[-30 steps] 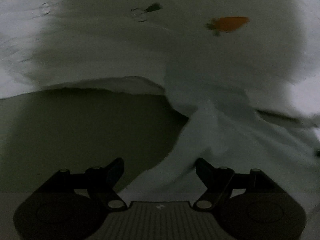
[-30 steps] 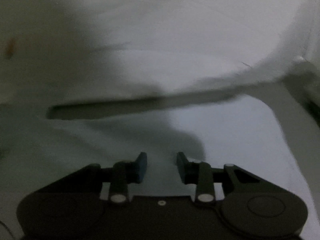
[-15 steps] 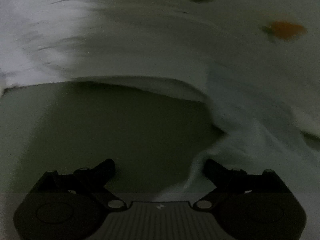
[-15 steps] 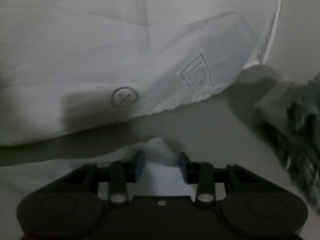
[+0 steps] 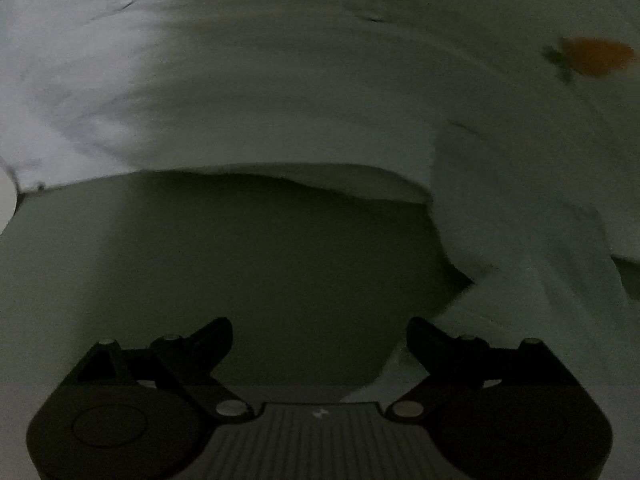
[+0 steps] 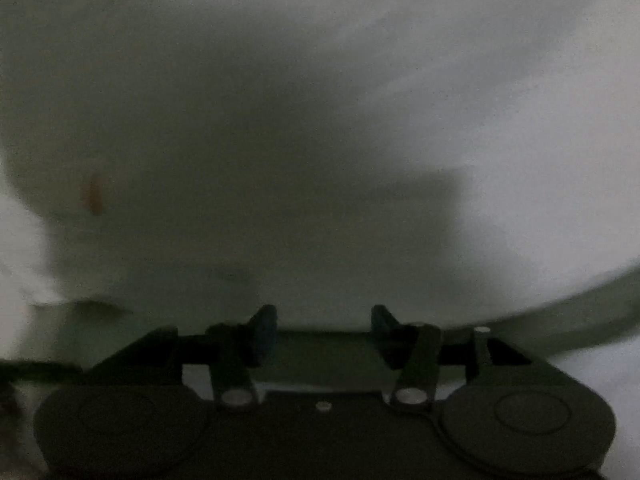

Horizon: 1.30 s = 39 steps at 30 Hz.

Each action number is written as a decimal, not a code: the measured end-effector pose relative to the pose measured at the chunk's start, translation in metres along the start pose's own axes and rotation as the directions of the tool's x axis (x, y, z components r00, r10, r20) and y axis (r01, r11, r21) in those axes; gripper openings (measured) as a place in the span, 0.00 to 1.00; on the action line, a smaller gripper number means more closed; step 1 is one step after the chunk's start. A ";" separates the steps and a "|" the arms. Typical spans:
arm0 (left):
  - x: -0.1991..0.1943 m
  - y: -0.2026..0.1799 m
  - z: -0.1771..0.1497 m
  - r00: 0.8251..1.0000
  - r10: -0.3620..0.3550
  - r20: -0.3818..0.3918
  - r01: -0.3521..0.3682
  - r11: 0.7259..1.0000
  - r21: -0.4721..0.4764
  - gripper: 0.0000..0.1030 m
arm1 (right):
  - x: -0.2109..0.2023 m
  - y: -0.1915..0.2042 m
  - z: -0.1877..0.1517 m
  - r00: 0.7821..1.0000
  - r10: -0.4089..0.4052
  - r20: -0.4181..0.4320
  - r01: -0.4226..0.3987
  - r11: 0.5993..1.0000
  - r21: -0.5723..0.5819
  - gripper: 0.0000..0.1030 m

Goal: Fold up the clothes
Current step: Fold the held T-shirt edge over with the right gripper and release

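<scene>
Here the white garment [image 5: 280, 92] lies beyond the left gripper's [image 5: 320, 332] fingers [image 5: 216, 332].

The right tool [image 6: 324, 318] hung over blurred white cloth [image 6: 360, 100] that filled most of the dim view, its jaws opening with nothing between them. A faint orange mark [image 6: 94, 196] showed on the cloth at left.

left tongs [image 5: 319, 334]: closing, nothing between | right tongs [image 6: 323, 322]: opening, nothing between
</scene>
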<state>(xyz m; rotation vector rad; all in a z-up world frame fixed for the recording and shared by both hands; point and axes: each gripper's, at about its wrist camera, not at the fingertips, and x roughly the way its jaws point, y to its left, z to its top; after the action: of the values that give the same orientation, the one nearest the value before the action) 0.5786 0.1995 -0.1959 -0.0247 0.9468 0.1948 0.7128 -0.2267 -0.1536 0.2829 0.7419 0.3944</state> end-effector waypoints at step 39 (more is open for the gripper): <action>-0.124 0.133 -0.123 0.999 -0.026 0.026 0.031 0.971 -0.238 0.98 | -0.165 0.155 -0.141 0.920 0.248 -0.304 -0.391 0.661 -0.641 0.20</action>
<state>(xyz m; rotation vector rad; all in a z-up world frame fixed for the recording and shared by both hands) 0.3857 0.2976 -0.1591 -0.2570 0.8956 0.2809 0.4653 -0.1464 -0.0953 -0.3582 0.6783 1.0264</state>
